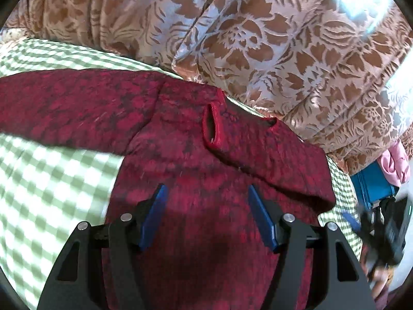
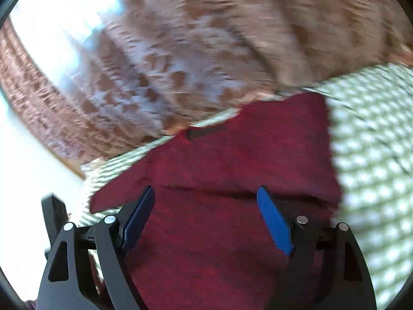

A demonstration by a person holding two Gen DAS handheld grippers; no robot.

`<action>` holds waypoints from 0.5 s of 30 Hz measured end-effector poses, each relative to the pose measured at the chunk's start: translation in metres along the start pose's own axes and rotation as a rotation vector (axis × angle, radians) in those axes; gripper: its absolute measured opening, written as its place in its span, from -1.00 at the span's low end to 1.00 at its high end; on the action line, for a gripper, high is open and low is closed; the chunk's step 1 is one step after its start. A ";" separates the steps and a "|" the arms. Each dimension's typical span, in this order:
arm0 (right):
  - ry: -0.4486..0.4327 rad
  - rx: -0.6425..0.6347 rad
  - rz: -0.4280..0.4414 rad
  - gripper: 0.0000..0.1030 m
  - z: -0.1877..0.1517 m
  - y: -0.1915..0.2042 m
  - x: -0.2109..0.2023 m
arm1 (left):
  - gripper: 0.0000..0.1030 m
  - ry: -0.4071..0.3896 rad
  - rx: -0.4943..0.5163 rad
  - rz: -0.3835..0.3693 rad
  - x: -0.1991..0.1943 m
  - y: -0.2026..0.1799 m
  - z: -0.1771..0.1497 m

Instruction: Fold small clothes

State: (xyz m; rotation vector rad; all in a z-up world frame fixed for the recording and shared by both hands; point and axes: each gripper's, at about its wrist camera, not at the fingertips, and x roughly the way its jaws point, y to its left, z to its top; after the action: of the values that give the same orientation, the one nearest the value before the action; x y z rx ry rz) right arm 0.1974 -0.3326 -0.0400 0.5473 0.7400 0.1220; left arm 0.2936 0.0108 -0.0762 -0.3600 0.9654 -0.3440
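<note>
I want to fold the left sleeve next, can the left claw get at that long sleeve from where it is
Probably yes. The left claw is open above the red top, and the sleeve lies spread on the checked sheet with nothing covering it.

We take this for a home bedroom: a green-and-white checked bedsheet (image 1: pixel 51 175) covers the bed, a brown floral-patterned blanket (image 1: pixel 284 51) lies bunched along its far edge, and pink cloth (image 1: pixel 395 162) sits on a blue box (image 1: pixel 371 183).
</note>
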 end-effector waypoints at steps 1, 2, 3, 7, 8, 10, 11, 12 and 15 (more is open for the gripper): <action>-0.003 0.024 -0.023 0.56 -0.004 -0.013 -0.006 | 0.25 0.007 -0.002 -0.003 0.008 0.001 0.006; -0.008 0.052 -0.054 0.56 -0.009 -0.028 -0.014 | 0.25 0.016 -0.006 -0.004 0.020 0.002 0.014; -0.015 0.072 -0.075 0.53 -0.010 -0.038 -0.019 | 0.25 0.021 -0.014 0.001 0.028 0.003 0.020; -0.043 0.135 -0.103 0.34 -0.006 -0.062 -0.024 | 0.14 0.049 -0.040 0.005 0.059 0.006 0.036; -0.049 0.139 -0.105 0.27 -0.003 -0.064 -0.023 | 0.00 0.056 -0.050 0.018 0.068 0.006 0.039; -0.052 0.142 -0.102 0.13 0.003 -0.064 -0.018 | -0.45 0.076 -0.043 0.018 0.080 0.005 0.041; -0.053 0.138 -0.097 0.08 0.007 -0.062 -0.014 | -0.71 0.088 -0.039 0.017 0.086 0.004 0.041; -0.055 0.132 -0.096 0.08 0.012 -0.059 -0.011 | -0.74 0.080 -0.034 0.020 0.085 0.003 0.041; -0.054 0.102 -0.089 0.07 0.027 -0.045 0.007 | -0.85 0.005 -0.030 0.004 0.065 0.000 0.039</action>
State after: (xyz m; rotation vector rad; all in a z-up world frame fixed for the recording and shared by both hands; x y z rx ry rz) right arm 0.2170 -0.3804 -0.0510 0.6112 0.7195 -0.0130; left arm 0.3607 -0.0125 -0.1037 -0.3845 0.9766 -0.3278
